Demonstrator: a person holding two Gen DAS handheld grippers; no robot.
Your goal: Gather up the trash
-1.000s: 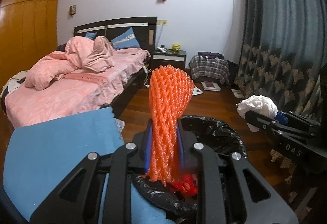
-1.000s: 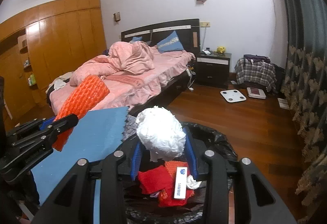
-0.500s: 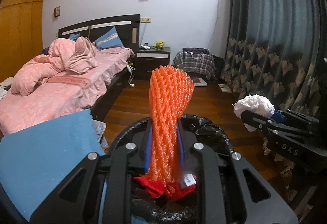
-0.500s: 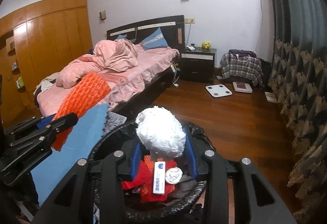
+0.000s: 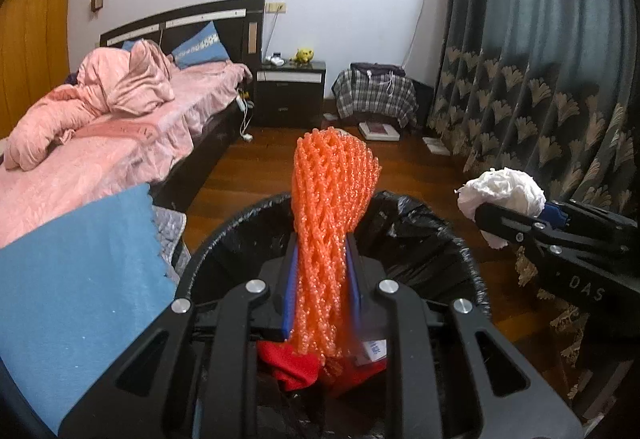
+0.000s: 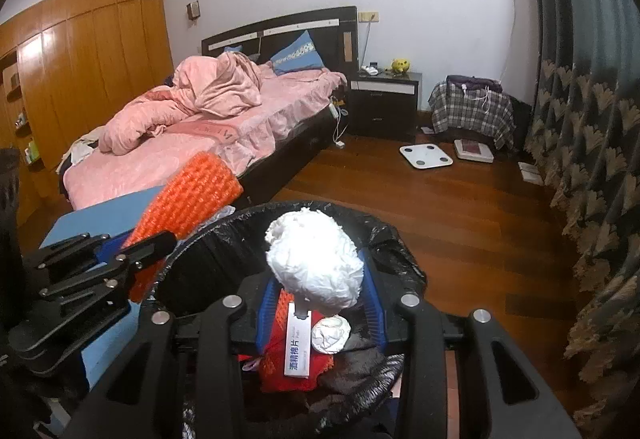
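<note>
Both tongs are loaded — my left gripper pinches the orange foam net, my right gripper clamps the white paper wad. Since a second ago both have sunk toward the black-lined bin, whose mouth now lies right beneath the tips, red scraps and a sachet already inside. Letting go looks like the next step. Left of me a blue mat; ahead, dark wood floor, a pink bed — curtains to the right.
</note>
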